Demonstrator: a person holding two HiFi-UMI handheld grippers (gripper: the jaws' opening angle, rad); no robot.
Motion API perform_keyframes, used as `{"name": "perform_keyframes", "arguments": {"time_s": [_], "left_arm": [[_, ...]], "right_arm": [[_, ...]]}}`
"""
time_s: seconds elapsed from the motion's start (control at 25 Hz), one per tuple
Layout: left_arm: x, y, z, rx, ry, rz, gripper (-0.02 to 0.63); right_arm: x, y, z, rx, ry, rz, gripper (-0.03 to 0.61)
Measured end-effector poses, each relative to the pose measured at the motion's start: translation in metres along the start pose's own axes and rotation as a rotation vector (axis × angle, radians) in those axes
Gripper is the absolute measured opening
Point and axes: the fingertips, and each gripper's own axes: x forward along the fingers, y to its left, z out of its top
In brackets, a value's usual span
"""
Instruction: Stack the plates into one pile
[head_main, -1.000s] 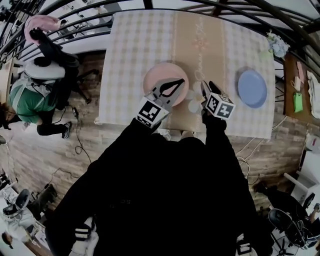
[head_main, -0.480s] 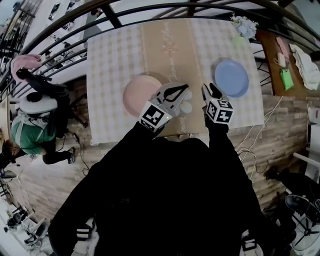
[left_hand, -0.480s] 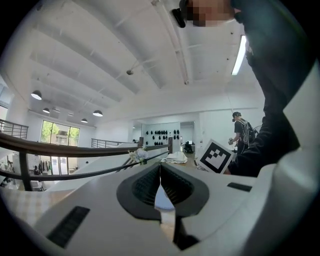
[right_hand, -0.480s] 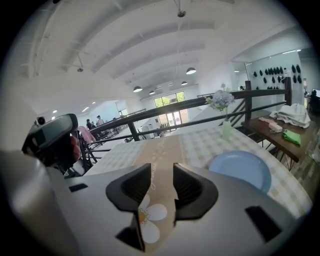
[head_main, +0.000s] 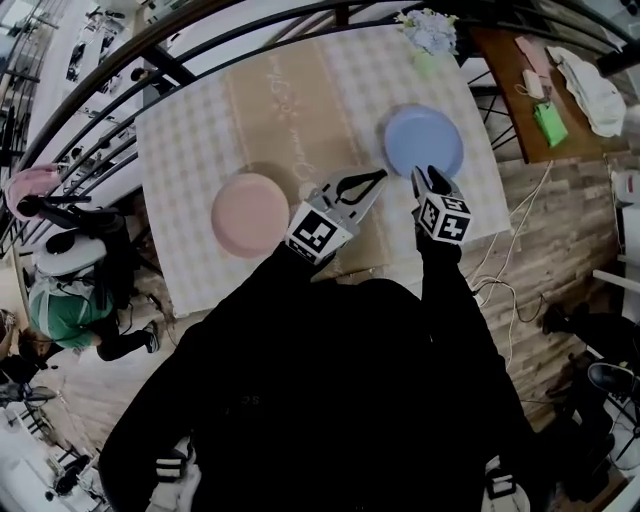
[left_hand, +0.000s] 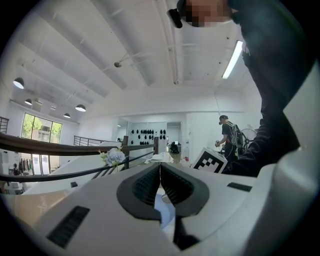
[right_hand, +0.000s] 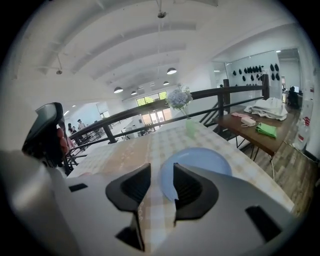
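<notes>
Holds the left gripper (head_main: 374, 177) clenched, tips meeting with nothing caught between, level over the table between the two plates; looks spare for now. Carries the right gripper (head_main: 428, 178) released, jaws just drawn in a little but apart and empty, tilted down toward the blue plate (head_main: 425, 140), which lies flat just beyond the tips near the table's right edge. Reads as a reach for that plate, with the gap set ready for the rim. Leaves the pink plate (head_main: 250, 213) well apart at the left of the checked table (head_main: 180, 130), also flat and bare, so no pile yet. Probably means to lift blue and bring it over onto pink, or the reverse; cannot tell which. Needs a low approach at the rim, since flat plates on cloth give little edge to bite.
</notes>
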Motion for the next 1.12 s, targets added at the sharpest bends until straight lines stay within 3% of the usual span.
{"name": "perform_keyframes", "arguments": {"time_s": [0.52,1.12], "left_arm": [[0.098,-0.005,-0.03,-0.035,0.039,-0.048,0.02],[0.166,0.003,-0.078,-0.102,0.107,-0.061,0.021]], "right_arm": [[0.024,-0.112,-0.007,0.034,0.051,-0.093,0.156],[0.067,-0.187,-0.038,0.043,0.15,-0.185,0.17]]}}
